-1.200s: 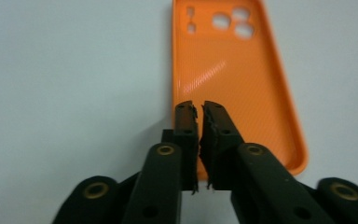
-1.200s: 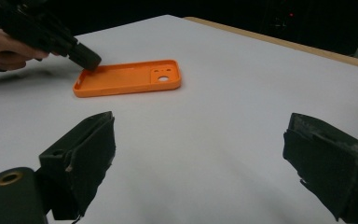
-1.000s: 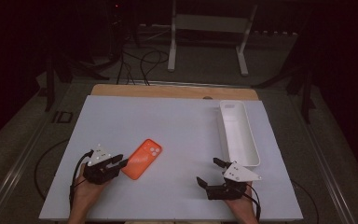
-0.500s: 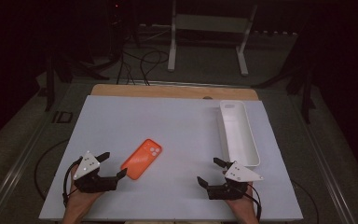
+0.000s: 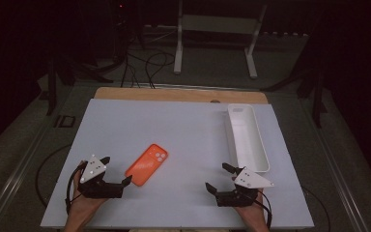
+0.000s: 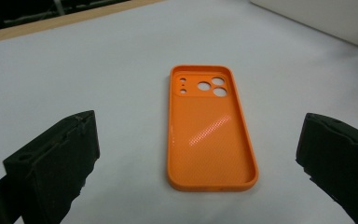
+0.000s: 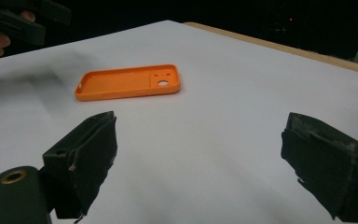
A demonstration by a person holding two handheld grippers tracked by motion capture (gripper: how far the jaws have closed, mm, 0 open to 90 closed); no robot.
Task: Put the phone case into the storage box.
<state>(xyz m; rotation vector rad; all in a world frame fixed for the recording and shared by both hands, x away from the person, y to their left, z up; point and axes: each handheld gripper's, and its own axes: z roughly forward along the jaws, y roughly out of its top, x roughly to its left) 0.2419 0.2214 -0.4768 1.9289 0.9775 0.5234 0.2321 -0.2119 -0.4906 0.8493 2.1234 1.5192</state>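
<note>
Left gripper (image 5: 115,170): fingers spread wide, gripping nothing | orange plastic phone case (image 6: 207,122): lay hollow side up on the white worktop (image 5: 183,130), just ahead of those fingers, untouched | right gripper (image 5: 218,177): fingers wide apart, empty, case well off | long white plastic tray (image 5: 248,137): beyond the right gripper.

We see a long white tray (image 5: 248,140) lying lengthwise near the right edge of a pale work surface (image 5: 183,130), its hollow facing up. That surface covers a wooden table (image 5: 174,94), whose bare strip shows along the far edge. Beyond it, on the dark floor, we make out a white metal stand (image 5: 215,38) with two legs, black cables (image 5: 149,67) looping beside it, and a small red light (image 5: 121,6) in the shadows.
</note>
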